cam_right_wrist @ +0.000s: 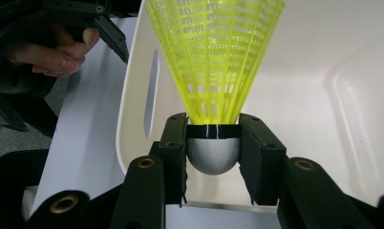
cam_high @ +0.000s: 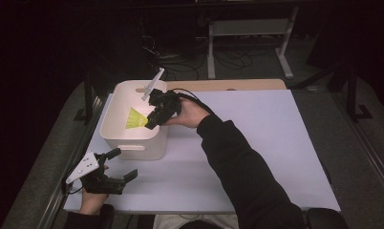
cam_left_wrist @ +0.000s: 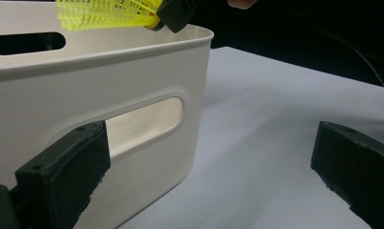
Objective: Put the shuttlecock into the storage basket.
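Note:
A yellow plastic shuttlecock (cam_right_wrist: 214, 57) with a grey rounded cork is clamped at its base by my right gripper (cam_right_wrist: 213, 143), skirt pointing away from the jaws. In the high view the right gripper (cam_high: 152, 121) holds the shuttlecock (cam_high: 135, 119) over the open top of a white plastic bin (cam_high: 114, 136) at the table's left. The yellow skirt (cam_left_wrist: 104, 13) also shows above the bin's rim (cam_left_wrist: 147, 47) in the left gripper view. My left gripper (cam_high: 121, 164) rests open near the table's front left corner, just in front of the bin's handle slot (cam_left_wrist: 147, 124), nothing between its jaws.
The white table (cam_high: 257, 143) stretches to the right of the bin. A wooden board (cam_high: 228, 85) lies along the table's far edge. A metal frame (cam_high: 247, 38) and cables stand on the dark floor behind. The person's right sleeve (cam_high: 242, 167) crosses the table's middle.

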The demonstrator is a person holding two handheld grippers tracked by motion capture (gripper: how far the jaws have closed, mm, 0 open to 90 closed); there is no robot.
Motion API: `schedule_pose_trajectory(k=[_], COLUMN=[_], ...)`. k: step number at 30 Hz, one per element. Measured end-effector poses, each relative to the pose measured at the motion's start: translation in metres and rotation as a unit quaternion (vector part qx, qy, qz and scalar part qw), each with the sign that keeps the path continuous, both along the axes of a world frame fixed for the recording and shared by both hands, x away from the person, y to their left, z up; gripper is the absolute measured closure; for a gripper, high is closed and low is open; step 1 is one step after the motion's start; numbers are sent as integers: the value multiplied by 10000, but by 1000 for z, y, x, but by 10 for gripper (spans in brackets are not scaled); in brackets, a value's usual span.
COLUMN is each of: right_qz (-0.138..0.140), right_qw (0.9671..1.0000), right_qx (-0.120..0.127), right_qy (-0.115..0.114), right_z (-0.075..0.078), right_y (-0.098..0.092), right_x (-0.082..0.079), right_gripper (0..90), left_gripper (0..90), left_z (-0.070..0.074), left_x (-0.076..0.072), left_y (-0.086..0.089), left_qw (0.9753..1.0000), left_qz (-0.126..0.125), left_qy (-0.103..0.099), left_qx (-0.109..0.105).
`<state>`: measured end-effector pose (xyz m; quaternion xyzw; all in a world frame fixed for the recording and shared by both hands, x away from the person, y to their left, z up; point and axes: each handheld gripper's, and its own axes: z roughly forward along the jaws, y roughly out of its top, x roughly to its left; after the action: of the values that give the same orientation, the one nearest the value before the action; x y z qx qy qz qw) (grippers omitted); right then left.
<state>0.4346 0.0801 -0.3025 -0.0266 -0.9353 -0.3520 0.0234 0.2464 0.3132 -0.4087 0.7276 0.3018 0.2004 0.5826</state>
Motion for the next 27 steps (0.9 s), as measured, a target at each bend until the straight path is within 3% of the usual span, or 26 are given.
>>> schedule_pose_trajectory(k=[10,15,18,27], right_qz=[30,23,-5,-290], right_qw=[10000,9999,9999,9995], right_qx=[-75,-69,-55,86], right_qy=[50,87,96,83], right_z=[-6,-4,-2,7], right_y=[4,3,1,-10], right_x=[2,0,0,-2], right_gripper=[624,489,452,214], left_gripper=[0,0,0,0], left_z=[0,0,0,0], left_x=[0,0,0,0], left_y=[0,0,0,0], left_qw=[10000,10000,10000,10000], left_qz=[-3,0,-1,-1], left_qy=[3,3,5,6], left_qx=[-2,5,5,16])
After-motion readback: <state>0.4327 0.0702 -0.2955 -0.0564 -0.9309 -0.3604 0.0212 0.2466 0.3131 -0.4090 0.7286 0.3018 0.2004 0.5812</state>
